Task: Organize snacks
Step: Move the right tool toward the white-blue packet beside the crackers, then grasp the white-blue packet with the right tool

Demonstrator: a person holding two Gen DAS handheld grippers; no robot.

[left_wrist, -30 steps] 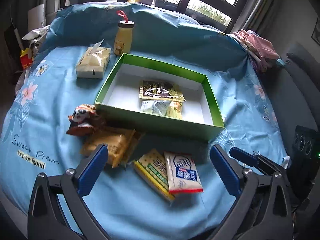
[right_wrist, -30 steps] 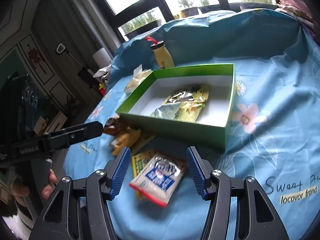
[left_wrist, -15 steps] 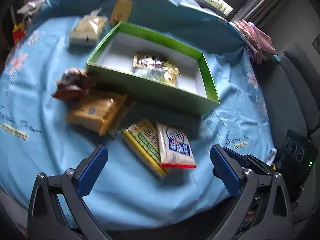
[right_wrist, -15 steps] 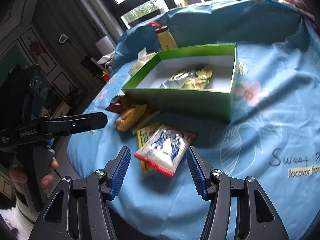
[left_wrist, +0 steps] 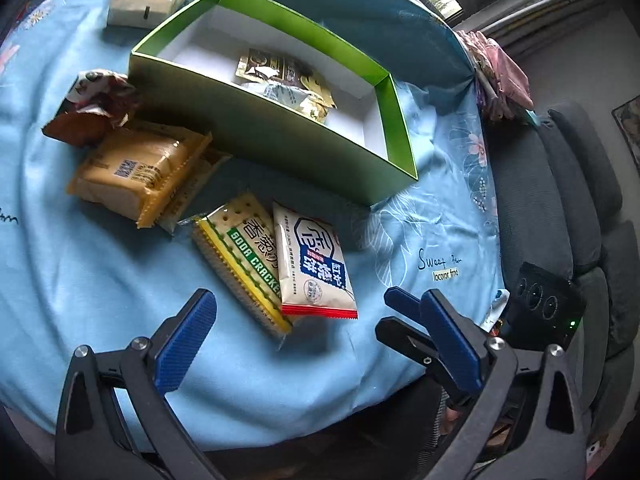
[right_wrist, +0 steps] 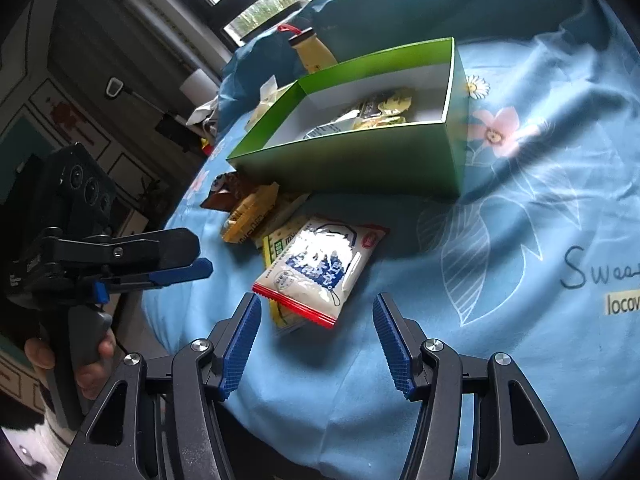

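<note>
1. The right gripper is hovering low over the blue floral bedsheet, jaws spread wide and gripping nothing.
2. The white-and-blue snack packet is lying just ahead of the right gripper, its red-edged near end sitting between the lines of the two blue fingers but not touching either.
3. The left gripper is also standing released and empty; the same white-and-blue snack packet is lying just beyond its fingertips, slightly toward centre.
4. The packet is resting flat, partly overlapping a green-and-yellow soda cracker pack beside it.
5. Its long axis is running from the grippers toward the green box, red sealed edge nearest the grippers.
6. The green box is sitting farther back with foil snack packets inside.
7. A tan biscuit pack and a brown crumpled wrapper are lying against the box's near wall.
</note>
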